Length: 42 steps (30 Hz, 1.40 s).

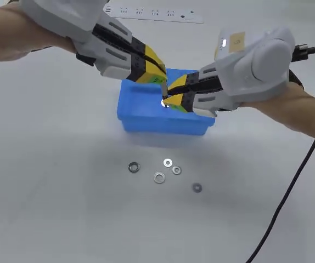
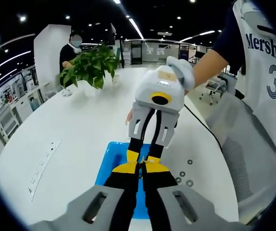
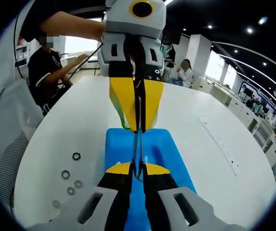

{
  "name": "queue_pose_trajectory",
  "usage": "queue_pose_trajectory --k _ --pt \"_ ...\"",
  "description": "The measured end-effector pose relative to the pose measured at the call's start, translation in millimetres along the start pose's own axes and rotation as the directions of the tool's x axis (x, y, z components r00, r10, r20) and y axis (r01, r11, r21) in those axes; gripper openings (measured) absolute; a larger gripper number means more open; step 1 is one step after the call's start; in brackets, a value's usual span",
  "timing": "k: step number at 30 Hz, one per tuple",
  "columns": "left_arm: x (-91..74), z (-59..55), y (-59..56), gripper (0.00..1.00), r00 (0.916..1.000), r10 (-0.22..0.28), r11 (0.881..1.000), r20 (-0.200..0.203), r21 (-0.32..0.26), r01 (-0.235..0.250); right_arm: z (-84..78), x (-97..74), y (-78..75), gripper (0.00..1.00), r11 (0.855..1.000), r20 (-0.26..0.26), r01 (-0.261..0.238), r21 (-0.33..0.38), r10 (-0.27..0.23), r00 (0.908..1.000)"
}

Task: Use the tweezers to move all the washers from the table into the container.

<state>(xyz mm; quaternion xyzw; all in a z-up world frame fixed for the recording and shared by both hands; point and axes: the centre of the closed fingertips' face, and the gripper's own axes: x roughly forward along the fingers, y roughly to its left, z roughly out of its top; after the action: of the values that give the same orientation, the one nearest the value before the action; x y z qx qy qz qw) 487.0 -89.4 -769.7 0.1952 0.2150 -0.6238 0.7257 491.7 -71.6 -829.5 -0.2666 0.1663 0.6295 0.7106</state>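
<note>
A blue container (image 1: 146,118) stands mid-table. Above it my left gripper (image 1: 160,76) comes in from the upper left and my right gripper (image 1: 174,94) from the right, tips nearly meeting. Thin metal tweezers (image 3: 137,149) run between the two sets of yellow-tipped jaws; both grippers are shut on them. In the right gripper view my right gripper (image 3: 137,171) faces the left gripper (image 3: 137,127) over the container (image 3: 164,149). A bright glint (image 1: 166,103) shows at the tweezers' tip; I cannot tell whether it is a washer. Several washers (image 1: 158,177) lie on the table in front of the container.
A black cable (image 1: 289,203) trails from the right gripper across the table's right side. A long white strip (image 1: 152,12) lies at the far edge. A potted plant (image 2: 90,65) stands further back. A person (image 3: 49,67) sits beyond the table.
</note>
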Motion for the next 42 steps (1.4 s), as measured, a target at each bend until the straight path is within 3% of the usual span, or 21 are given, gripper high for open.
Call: queue_pose_trajectory --k 10,18,26,32,38,42 --pt "7.7 -12.0 2.6 0.06 0.9997 -0.01 1.0 -0.023 -0.016 0.009 -11.0 8.9 1.2 0.1 0.999 -0.015 -0.016 0.031 0.016 0.9997" --pt "11.6 -18.1 0.1 0.06 0.9983 -0.015 1.0 -0.056 0.01 0.015 -12.5 9.1 4.4 0.11 0.999 -0.023 -0.015 0.047 0.016 0.9996" --pt "1.0 -6.0 -7.3 0.06 0.9986 -0.009 0.999 -0.052 0.051 0.012 -0.6 1.4 6.2 0.12 0.999 -0.012 -0.005 0.034 0.005 0.9999" --pt "-11.5 14.8 -16.5 0.06 0.9995 0.002 0.996 -0.032 0.084 0.001 26.0 -13.6 10.7 0.12 1.0 0.03 0.016 0.003 -0.016 0.9994" --pt "-22.2 31.2 -35.9 0.06 0.9998 0.005 0.993 -0.019 0.121 -0.002 46.2 -27.1 23.6 0.12 1.0 0.061 0.022 -0.021 -0.021 0.9979" --pt "-27.4 35.0 -52.7 0.06 0.9997 -0.003 0.989 -0.023 0.145 0.006 52.9 -31.5 40.1 0.12 0.999 0.059 0.008 -0.042 -0.006 0.9983"
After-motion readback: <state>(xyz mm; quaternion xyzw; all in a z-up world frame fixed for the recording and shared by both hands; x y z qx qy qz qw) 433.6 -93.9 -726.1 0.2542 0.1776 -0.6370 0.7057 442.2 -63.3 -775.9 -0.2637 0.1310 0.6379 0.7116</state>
